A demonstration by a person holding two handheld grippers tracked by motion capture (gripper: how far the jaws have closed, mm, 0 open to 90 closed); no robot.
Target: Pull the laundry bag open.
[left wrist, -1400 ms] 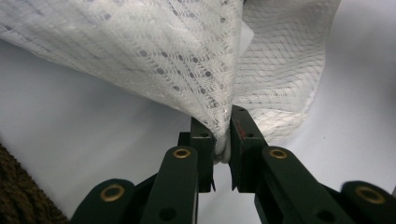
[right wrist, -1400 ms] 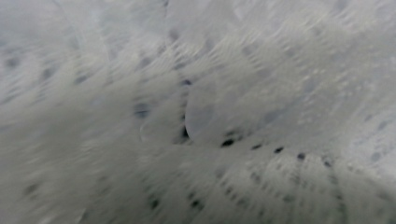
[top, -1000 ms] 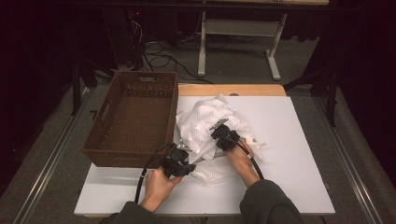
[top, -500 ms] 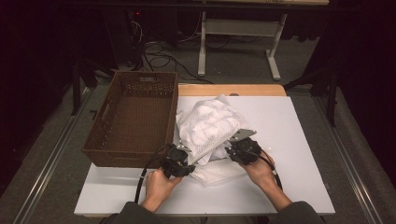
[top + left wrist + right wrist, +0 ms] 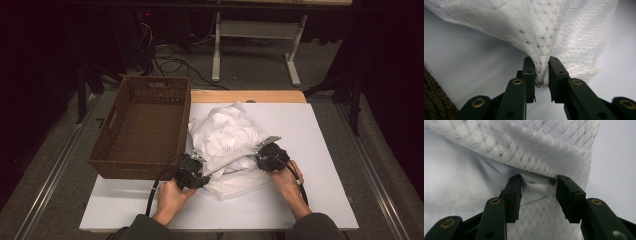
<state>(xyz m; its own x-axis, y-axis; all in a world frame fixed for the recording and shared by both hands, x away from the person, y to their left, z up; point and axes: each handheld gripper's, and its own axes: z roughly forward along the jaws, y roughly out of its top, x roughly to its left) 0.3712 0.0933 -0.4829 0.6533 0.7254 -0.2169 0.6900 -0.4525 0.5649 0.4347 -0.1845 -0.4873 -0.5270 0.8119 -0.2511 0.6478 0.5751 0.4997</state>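
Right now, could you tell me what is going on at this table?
A person is handling a white mesh garment on the white table, beside a brown wicker basket. The left gripper is shut on a bunched edge of the cloth. The right gripper has just been opening: its fingers stand apart with a fold of fabric between them, not pinched.

No text, label, brand, number or sign could be read anywhere in these pictures. The white mesh cloth (image 5: 227,137) carried only its knitted hole pattern (no tag or print showed on it in either gripper view), and the brown woven basket (image 5: 142,125) and the white table top (image 5: 320,150) were plain.
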